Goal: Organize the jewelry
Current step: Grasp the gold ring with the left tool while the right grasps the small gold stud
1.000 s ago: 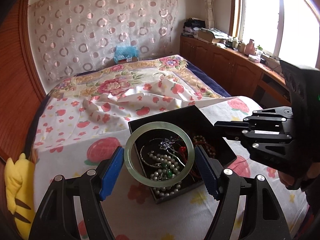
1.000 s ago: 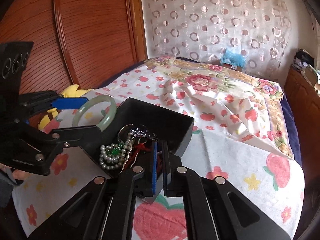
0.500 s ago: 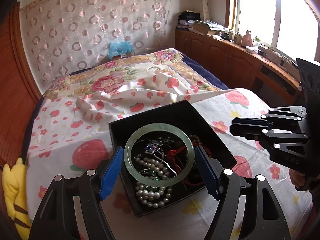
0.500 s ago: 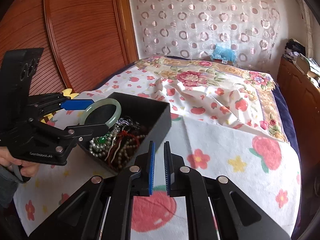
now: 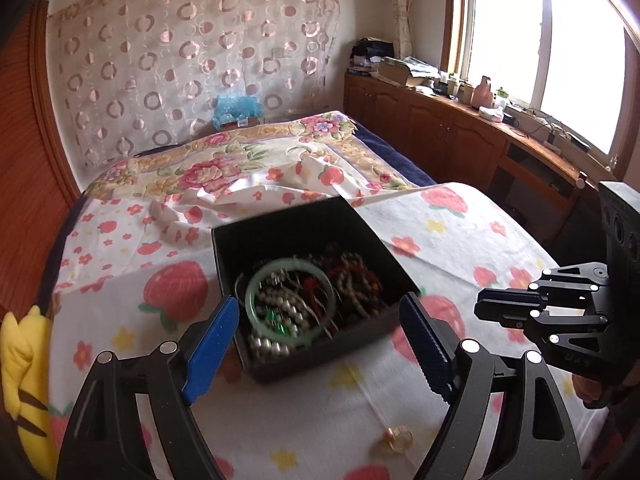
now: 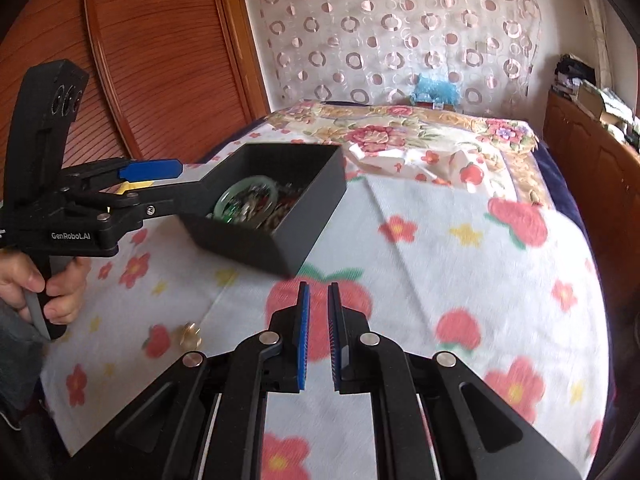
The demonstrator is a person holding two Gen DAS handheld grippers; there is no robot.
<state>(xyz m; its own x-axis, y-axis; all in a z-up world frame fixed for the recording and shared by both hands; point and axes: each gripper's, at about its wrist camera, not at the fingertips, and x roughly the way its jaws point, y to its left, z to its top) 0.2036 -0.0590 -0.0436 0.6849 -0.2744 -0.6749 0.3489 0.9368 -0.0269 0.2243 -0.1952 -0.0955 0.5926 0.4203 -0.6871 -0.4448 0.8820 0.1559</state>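
I saw the jade bangle point(image 5: 289, 305) as a pale green, glossy, slightly translucent ring, lying flat on the heap of jewelry inside the black box point(image 5: 280, 224). Under and through it showed a string of grey-white pearls point(image 5: 276, 312), a few green stones, red cord and brown beads point(image 5: 356, 280) – all tangled together. The box sat on the bed point(image 5: 460, 248), on a white sheet printed with strawberries and flowers.

From my left wrist view, the left gripper point(image 5: 320, 342) had its blue fingers point(image 5: 210, 346) wide apart and opening further; the near wall of the box and the bangle showed between them, but neither pad touched anything. The bangle lay at about twelve o'clock from the fingertips, just beyond them.

The right gripper point(image 6: 317, 336) had its fingers nearly together, a narrow slit left between the blue pads – nothing in it. It hung over a strawberry print, with the box near at about eleven o'clock and clear of it.

A small gold ring point(image 5: 398, 438) lay on the sheet at roughly five o'clock from the box, beside a thin clear stick point(image 5: 372, 396). A yellow plush toy point(image 5: 20, 368) lay at the bed's edge, toward nine o'clock in the left view.
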